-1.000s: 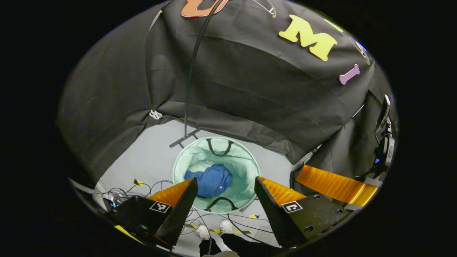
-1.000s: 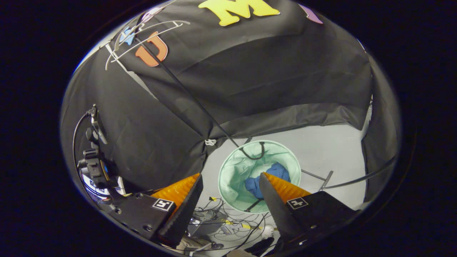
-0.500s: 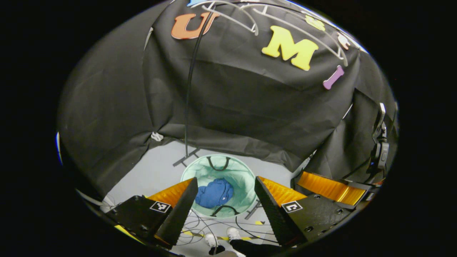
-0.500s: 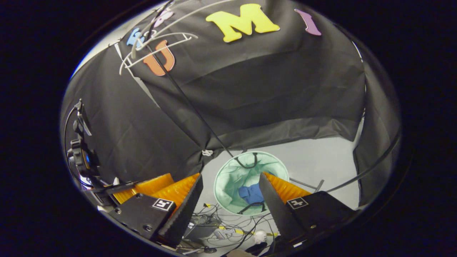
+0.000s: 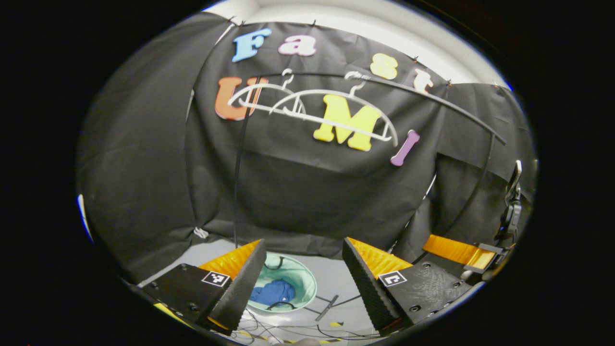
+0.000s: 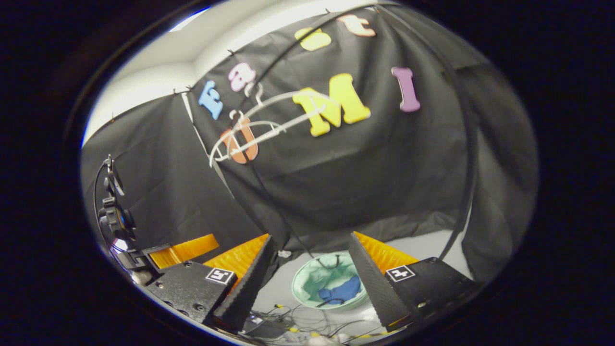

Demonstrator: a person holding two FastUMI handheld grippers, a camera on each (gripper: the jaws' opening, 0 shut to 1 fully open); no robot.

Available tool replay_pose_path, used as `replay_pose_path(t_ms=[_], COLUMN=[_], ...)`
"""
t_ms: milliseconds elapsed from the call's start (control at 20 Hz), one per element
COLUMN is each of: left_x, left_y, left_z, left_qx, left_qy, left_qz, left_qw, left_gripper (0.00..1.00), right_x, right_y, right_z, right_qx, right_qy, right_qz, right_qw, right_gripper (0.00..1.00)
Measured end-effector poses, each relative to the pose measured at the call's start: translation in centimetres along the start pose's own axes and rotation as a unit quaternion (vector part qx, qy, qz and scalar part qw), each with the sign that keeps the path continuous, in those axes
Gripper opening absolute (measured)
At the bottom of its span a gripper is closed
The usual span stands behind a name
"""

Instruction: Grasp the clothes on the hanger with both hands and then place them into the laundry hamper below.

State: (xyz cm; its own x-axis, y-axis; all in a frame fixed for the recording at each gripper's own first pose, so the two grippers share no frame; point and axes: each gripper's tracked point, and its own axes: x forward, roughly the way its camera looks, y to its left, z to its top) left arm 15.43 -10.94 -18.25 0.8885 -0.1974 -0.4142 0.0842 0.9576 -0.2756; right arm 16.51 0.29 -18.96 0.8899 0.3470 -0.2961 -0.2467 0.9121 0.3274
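Already done, it seems.
Blue clothes (image 5: 274, 291) lie in the hamper (image 5: 307, 283); hangers (image 5: 312, 103) bare; left gripper (image 5: 302, 278) and right gripper (image 6: 310, 274) both gape empty.

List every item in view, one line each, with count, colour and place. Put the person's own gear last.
laundry hamper: one, pale green with black handles, on the grey floor below the rail.
blue garment: one, crumpled inside the hamper.
hangers: two, white, bare, hooked on the rail.
rail: one, black, on thin black uprights before the black cloth wall.
cables: several, dark, loose on the floor near the hamper.
left gripper: one, open, holding nothing, raised above the hamper.
right gripper: one, open, holding nothing, beside the left.
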Motion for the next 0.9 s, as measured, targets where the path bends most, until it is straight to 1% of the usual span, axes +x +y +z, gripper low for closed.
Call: replay_pose_path(t_ms=[100, 150, 200, 250, 300, 350, 400, 500, 550, 700, 750, 800, 850, 900], left_x=[-3.8, -5.7, -8.0, -10.2, -12.1, -14.2, -15.9, -19.3, -20.8, -24.2, -25.3, -26.8, -27.7, -28.8], left_y=[-2.2, -3.4, -4.7, -5.4, -6.1, -6.6, -7.4, -8.2, -8.8, -9.7, -9.9, -10.3, -10.3, -10.1], left_z=[2.5, 3.3, 3.8, 4.1, 4.8, 5.4, 5.5, 5.1, 5.1, 6.0, 6.3, 6.6, 6.8, 6.5], left_qx=[0.020, 0.021, 0.021, 0.018, 0.020, 0.022, 0.028, 0.034, 0.035, 0.050, 0.056, 0.061, 0.064, 0.072], left_qy=[-0.036, -0.052, -0.064, -0.080, -0.097, -0.108, -0.115, -0.121, -0.128, -0.156, -0.165, -0.173, -0.171, -0.170], left_qz=[0.016, 0.023, 0.032, 0.052, 0.069, 0.086, 0.100, 0.120, 0.122, 0.119, 0.116, 0.110, 0.107, 0.104], left_qw=[0.999, 0.998, 0.997, 0.995, 0.993, 0.990, 0.988, 0.985, 0.984, 0.979, 0.978, 0.977, 0.977, 0.977], left_gripper=[1.00, 1.00, 1.00, 0.97, 0.94, 0.92, 0.92, 0.94, 0.94, 0.96, 0.97, 0.98, 0.99, 0.99], right_x=[-3.7, -5.7, -7.7, -9.9, -12.0, -13.8, -15.7, -19.4, -21.3, -26.3, -27.8, -29.0, -30.0, -30.7], right_y=[0.5, 0.2, 0.1, -0.3, -1.3, -1.6, -1.0, 0.6, 0.2, 0.4, 0.4, 0.9, 0.9, 1.0], right_z=[2.8, 3.9, 4.5, 4.9, 5.7, 6.7, 7.4, 7.9, 8.3, 8.8, 8.2, 8.1, 8.0, 7.7], right_qx=[-0.042, -0.061, -0.079, -0.101, -0.123, -0.140, -0.144, -0.141, -0.140, -0.158, -0.163, -0.164, -0.162, -0.157], right_qy=[-0.032, -0.046, -0.045, -0.055, -0.065, -0.080, -0.092, -0.105, -0.112, -0.134, -0.143, -0.152, -0.156, -0.160], right_qz=[0.018, 0.025, 0.031, 0.029, 0.016, 0.017, 0.027, 0.050, 0.051, 0.037, 0.036, 0.030, 0.012, 0.000], right_qw=[0.998, 0.997, 0.995, 0.993, 0.990, 0.987, 0.985, 0.983, 0.982, 0.978, 0.976, 0.974, 0.974, 0.974], right_gripper=[1.00, 1.00, 1.00, 0.96, 1.00, 0.99, 1.00, 0.99, 0.99, 1.00, 0.99, 1.00, 1.00, 0.98])
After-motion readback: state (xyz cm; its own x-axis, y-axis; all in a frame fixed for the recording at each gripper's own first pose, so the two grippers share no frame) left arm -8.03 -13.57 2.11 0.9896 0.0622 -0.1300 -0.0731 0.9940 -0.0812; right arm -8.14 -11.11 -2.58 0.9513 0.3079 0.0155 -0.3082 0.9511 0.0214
